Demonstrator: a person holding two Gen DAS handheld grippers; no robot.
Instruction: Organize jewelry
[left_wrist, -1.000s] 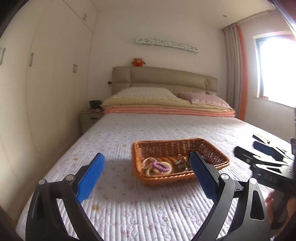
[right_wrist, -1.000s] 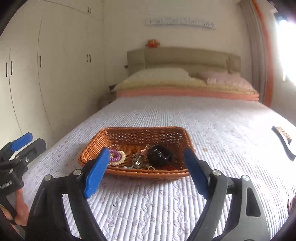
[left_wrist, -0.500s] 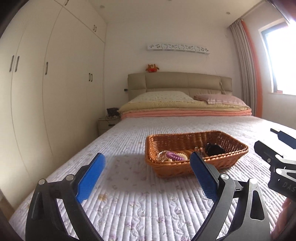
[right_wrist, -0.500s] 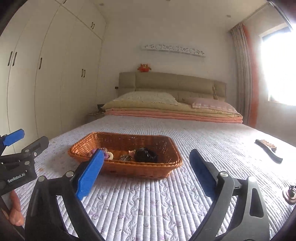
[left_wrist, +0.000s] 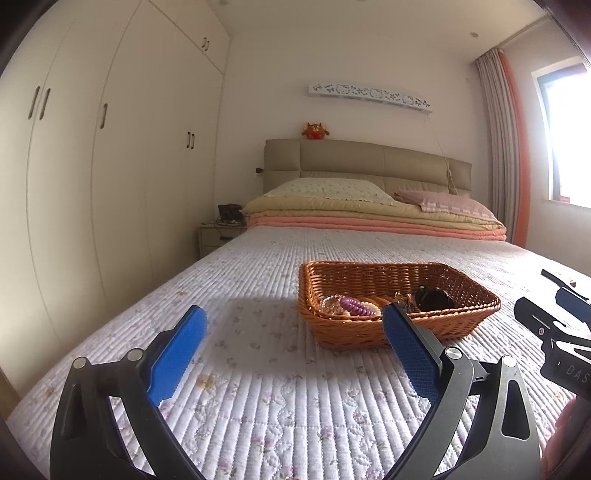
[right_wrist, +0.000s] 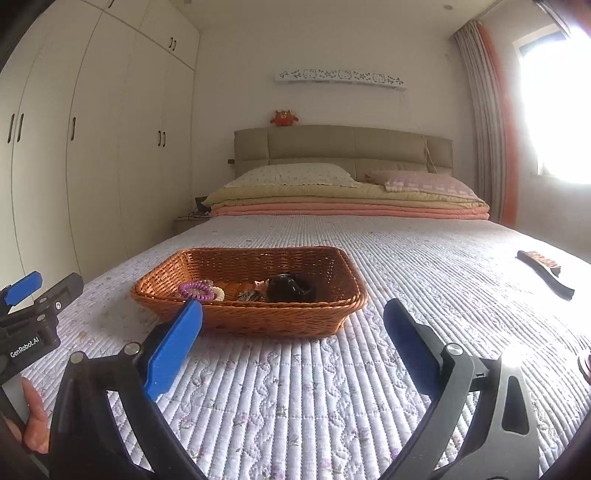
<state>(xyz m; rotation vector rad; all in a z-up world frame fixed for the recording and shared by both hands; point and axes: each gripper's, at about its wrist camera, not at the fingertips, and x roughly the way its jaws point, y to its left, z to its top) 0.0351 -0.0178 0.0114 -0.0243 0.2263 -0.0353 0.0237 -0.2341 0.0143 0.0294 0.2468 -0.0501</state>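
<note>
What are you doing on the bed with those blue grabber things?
A person holds a gripper in each hand over the bed, to tidy jewelry. The left gripper and right gripper are both open and hold nothing; the right one's fingers have just been opening. Ahead sits a wicker basket with a purple coil band, some small trinkets and a black piece inside. Nothing has been picked up yet.
</note>
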